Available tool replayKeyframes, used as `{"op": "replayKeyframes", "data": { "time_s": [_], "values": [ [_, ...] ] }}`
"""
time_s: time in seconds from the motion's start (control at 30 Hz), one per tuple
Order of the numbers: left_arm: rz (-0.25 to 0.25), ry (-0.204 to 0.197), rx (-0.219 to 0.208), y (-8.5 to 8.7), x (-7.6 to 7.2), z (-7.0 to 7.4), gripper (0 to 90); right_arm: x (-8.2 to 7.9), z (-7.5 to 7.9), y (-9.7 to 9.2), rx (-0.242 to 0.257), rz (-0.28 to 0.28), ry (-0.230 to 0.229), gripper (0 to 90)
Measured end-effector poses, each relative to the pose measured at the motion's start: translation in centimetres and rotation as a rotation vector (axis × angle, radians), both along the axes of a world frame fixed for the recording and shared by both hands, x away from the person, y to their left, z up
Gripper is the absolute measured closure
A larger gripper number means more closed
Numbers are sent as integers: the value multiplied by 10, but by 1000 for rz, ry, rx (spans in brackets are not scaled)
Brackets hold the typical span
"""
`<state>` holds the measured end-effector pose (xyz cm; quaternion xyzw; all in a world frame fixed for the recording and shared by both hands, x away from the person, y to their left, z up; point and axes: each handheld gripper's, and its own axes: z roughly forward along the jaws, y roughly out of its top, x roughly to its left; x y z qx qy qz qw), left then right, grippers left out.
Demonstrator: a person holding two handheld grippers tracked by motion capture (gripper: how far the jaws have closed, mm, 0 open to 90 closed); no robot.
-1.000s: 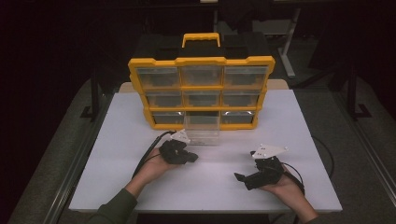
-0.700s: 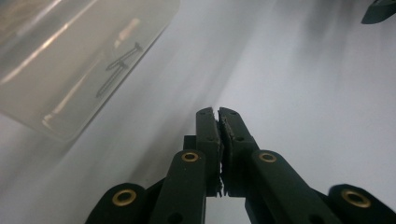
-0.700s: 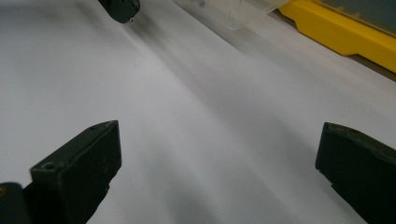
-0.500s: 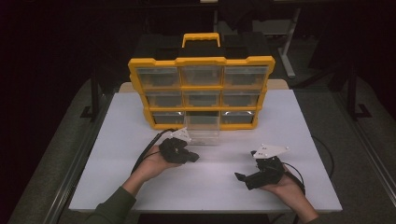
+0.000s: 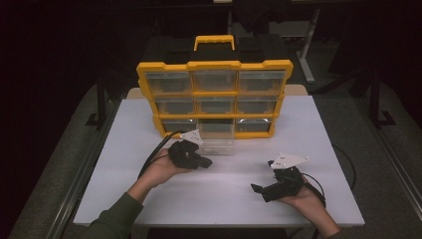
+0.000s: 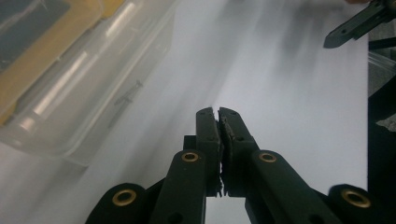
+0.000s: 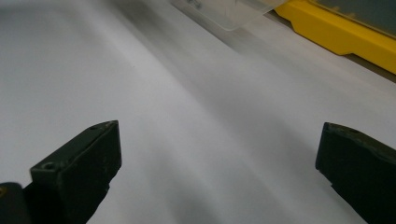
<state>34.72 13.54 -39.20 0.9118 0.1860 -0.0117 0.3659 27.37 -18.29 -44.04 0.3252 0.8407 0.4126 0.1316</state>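
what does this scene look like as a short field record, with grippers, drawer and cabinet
left gripper: fingers shut, nothing between them, above the table beside the drawer
right gripper: fingers wide open, empty, low over the table
drawer: clear plastic, pulled partway out of the bottom middle slot
cabinet: yellow frame, three rows of three clear drawers, handle on top
table: white top, bare between the grippers
contents of drawer: too blurred to tell

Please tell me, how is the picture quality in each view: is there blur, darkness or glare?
High view: the room is dark around the lit white table. Left gripper view: the shut left gripper is sharp, while the clear drawer is smeared, with bright glints. Right gripper view: streaky blur across the table, softening the yellow organizer.
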Motion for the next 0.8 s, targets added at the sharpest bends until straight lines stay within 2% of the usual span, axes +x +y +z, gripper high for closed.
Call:
{"op": "replayKeyframes", "data": {
  "time_s": [0.53, 0.8],
  "values": [
    [-18, -33, -31, 0, 17, 38, 874, -1, 0, 1, -7, -3, 0, 0],
    [-8, -34, -44, 2, 28, 48, 874, 0, 0, 1, -9, -3, 3, 0]
  ]
}}
